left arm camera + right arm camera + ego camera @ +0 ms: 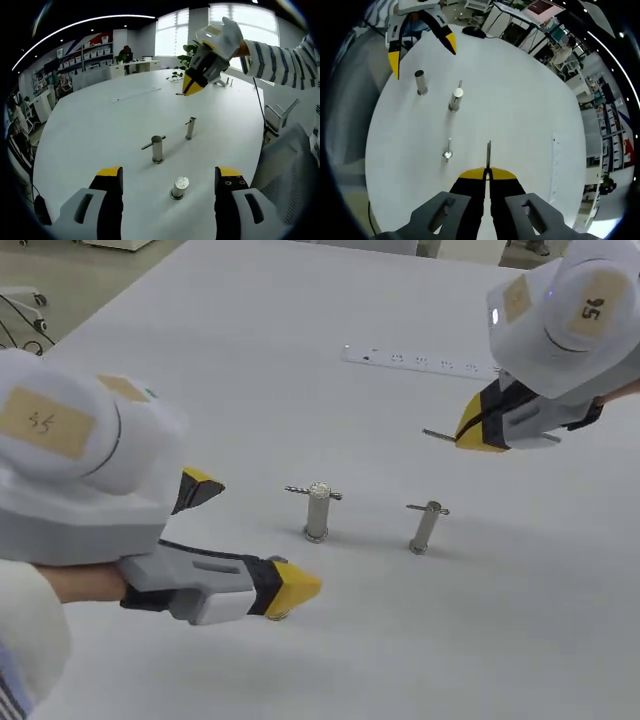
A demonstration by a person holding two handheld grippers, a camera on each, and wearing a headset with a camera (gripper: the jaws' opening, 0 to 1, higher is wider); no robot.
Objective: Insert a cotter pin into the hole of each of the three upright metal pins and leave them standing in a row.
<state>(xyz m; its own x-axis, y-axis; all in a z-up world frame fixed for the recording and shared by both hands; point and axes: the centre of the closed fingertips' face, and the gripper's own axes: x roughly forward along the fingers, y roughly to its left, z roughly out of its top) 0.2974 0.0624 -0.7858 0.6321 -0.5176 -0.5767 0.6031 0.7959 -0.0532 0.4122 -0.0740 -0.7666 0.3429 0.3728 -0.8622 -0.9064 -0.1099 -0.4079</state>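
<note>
We have the left gripper (pixel 169 172) with fingers wide apart either side of a bare short silver metal pin (pixel 178 187), upright on the white tabletop (pixel 100 125) and touching neither finger. Beyond it the middle silver pin (pixel 318 512) and far silver pin (pixel 426 527) stand upright, both already cross-pinned. The right gripper (pixel 470 430) is raised off the tabletop, fingers clamped on a thin silver cotter pin (pixel 488 155)
</note>
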